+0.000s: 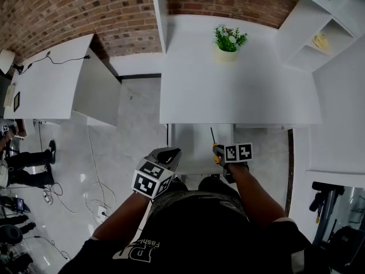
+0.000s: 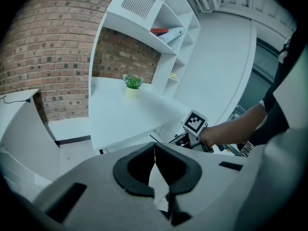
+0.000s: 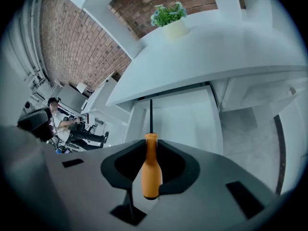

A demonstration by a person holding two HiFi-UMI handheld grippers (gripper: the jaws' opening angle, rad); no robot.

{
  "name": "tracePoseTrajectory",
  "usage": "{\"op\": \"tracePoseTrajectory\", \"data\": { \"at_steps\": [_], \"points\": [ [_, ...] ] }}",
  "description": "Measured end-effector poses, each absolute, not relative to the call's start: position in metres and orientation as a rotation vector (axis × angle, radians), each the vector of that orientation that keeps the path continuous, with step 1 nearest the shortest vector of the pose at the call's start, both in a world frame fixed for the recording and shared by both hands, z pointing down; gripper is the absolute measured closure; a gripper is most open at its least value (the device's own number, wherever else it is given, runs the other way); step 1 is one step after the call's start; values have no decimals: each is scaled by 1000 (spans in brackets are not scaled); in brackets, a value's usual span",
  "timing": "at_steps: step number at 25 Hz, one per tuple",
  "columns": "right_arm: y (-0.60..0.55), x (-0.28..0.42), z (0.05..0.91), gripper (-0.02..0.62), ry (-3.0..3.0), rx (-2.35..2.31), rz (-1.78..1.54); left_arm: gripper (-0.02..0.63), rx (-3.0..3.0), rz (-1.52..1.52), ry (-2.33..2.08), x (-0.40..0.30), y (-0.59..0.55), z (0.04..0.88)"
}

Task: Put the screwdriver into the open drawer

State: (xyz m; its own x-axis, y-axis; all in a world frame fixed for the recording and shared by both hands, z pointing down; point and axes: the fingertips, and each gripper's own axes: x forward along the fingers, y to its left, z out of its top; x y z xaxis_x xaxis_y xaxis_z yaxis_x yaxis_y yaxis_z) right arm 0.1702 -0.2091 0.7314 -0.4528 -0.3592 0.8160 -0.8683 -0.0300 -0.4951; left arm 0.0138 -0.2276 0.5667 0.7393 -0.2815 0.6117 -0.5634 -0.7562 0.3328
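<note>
Gripping one orange-handled black-shaft screwdriver (image 3: 150,177) with right gripper (image 3: 150,146) | left gripper (image 2: 155,150) jaws pressed together, empty | one open white drawer (image 3: 185,117) | one green potted plant (image 3: 169,17)

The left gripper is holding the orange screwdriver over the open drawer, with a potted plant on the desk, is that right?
Not the left gripper, whose jaws are shut on nothing: the right gripper view shows the right gripper holding the orange screwdriver over the open drawer. The potted plant on the desk is correct.

Left hand-held gripper (image 2: 155,153) points forward-down, jaws pressed together; right hand-held gripper (image 3: 150,150) grips, jaws partly apart.
</note>
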Motion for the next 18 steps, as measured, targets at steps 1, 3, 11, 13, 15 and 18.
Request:
{"op": "tracePoseTrajectory", "data": {
  "at_steps": [1, 3, 11, 13, 15, 18],
  "points": [
    [-208, 171, 735, 517, -1791, 1279, 1507, 588, 2424, 743, -643, 14, -227, 568],
    [-208, 170, 743, 517, -1771, 1269, 1533, 588, 2407, 751, -651, 12, -226, 571],
    [-210, 173, 787, 517, -1683, 1292, 1692, 588, 2333, 803, -683, 0, -218, 587],
    [-213, 174, 797, 517, -1659, 1319, 1748, 588, 2320, 808, -692, -3, -216, 590],
    [-215, 176, 808, 517, -1632, 1352, 1789, 588, 2308, 811, -703, -6, -216, 592],
    [-219, 178, 827, 517, -1591, 1371, 1796, 588, 2284, 814, -726, -10, -216, 595]
  ]
}}
